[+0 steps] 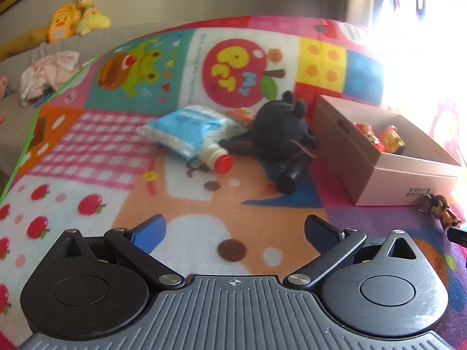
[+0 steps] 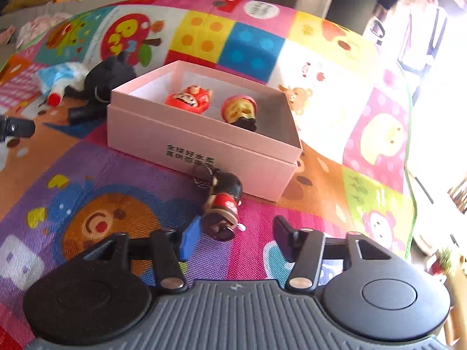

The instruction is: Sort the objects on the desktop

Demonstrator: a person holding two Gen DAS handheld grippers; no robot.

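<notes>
Left wrist view: the left hand-held gripper [image 1: 235,233] stands with its jaws wide apart and nothing between them, above a bright patchwork cartoon play mat [image 1: 87,151] covering the worktop. Farther along the mat lie a pale blue packet [image 1: 186,129], a small white bottle with a red cap [image 1: 217,157] touching the packet's near edge, and a black plush toy [image 1: 280,137] just beside both; a small red-and-yellow item behind the plush is too blurred to identify. To the right stands an open pink cardboard box [image 1: 344,145] with a finger-hole in its side wall, holding red and gold figurines [image 1: 379,138]. A small doll keychain [image 1: 440,211] lies on the mat against the box's near corner. Right wrist view: the right hand-held gripper [image 2: 236,236] is open, its jaws parted, gripping nothing. The doll keychain [image 2: 223,204], with a glossy black head, a red painted body and a metal ring, lies on the mat just in front of the box's printed front wall [image 2: 189,145], its lower end near the blue left finger pad [image 2: 189,237], whether touching cannot be told. Inside the box lie a red round figurine [image 2: 188,99] and a red-and-gold figurine [image 2: 239,110] side by side. The black plush toy [image 2: 99,87] lies beyond the box's left end.
</notes>
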